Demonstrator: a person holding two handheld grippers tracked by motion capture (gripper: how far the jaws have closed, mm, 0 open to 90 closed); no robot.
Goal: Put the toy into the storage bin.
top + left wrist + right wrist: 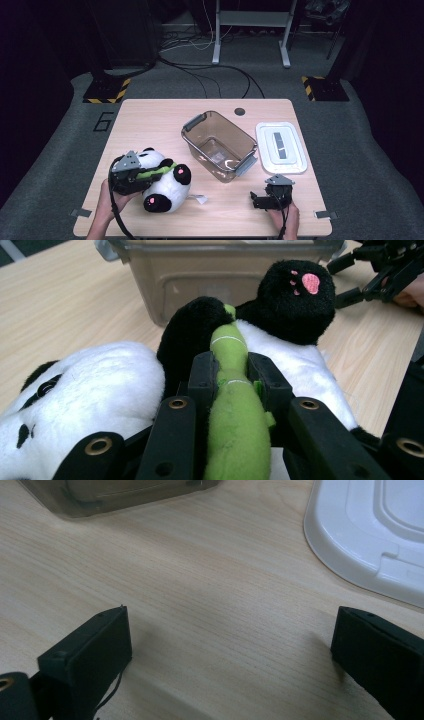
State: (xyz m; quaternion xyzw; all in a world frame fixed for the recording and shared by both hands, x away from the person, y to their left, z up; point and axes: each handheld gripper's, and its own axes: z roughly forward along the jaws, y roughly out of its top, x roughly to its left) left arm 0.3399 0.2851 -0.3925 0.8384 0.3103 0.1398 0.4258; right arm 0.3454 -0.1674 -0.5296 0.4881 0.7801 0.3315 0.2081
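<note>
Lengthwise, the green plush stalk (231, 405) (clamped) points toward the bin (210, 280).

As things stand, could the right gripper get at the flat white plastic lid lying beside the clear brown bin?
Probably yes. The right gripper has open, empty jaws over bare table, and the white lid lies just ahead with nothing between them. The left gripper is busy clamping the panda's green stalk.

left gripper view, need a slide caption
Left gripper shut on the panda plush's green bamboo stalk, brown bin behind.
</note>
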